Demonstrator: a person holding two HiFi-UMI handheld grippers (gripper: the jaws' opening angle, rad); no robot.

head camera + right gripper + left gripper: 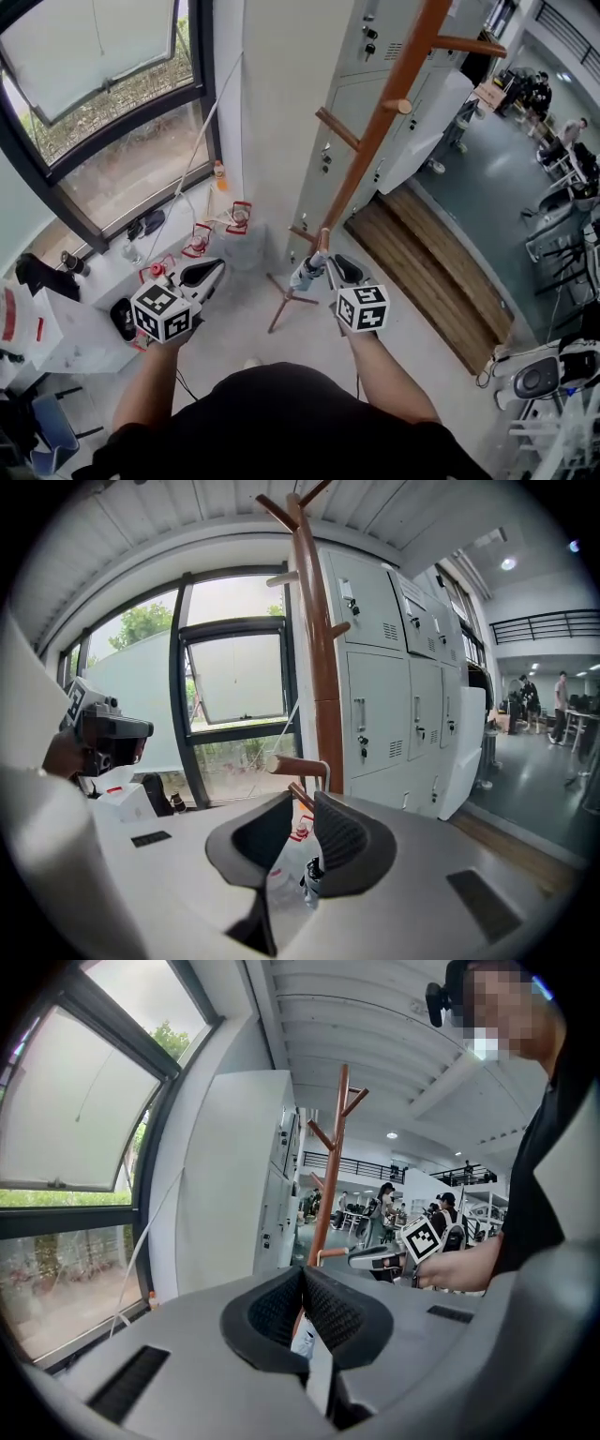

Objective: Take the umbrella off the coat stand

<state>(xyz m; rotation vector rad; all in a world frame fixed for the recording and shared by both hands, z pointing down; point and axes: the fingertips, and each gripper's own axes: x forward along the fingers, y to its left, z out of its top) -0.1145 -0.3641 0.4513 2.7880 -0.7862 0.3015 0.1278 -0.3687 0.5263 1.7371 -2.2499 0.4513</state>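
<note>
The brown wooden coat stand [375, 131] leans across the head view, its feet on the floor just ahead of me. A folded grey-white umbrella [307, 273] hangs by a low peg on its pole. My right gripper [330, 262] is right at the umbrella. In the right gripper view its jaws [302, 803] stand apart, and the umbrella [307, 881] shows low in the gap with no pad pressing on it. My left gripper [217, 265] is off to the left, clear of the stand. Its jaw tips [302, 1274] meet, and the umbrella [302, 1342] shows beyond them.
Grey lockers [347, 112] stand right behind the stand. A large window [103, 103] with a cluttered sill [202, 239] fills the left. A white box [37, 328] sits lower left. A wooden platform [422, 272] and desks with people lie to the right.
</note>
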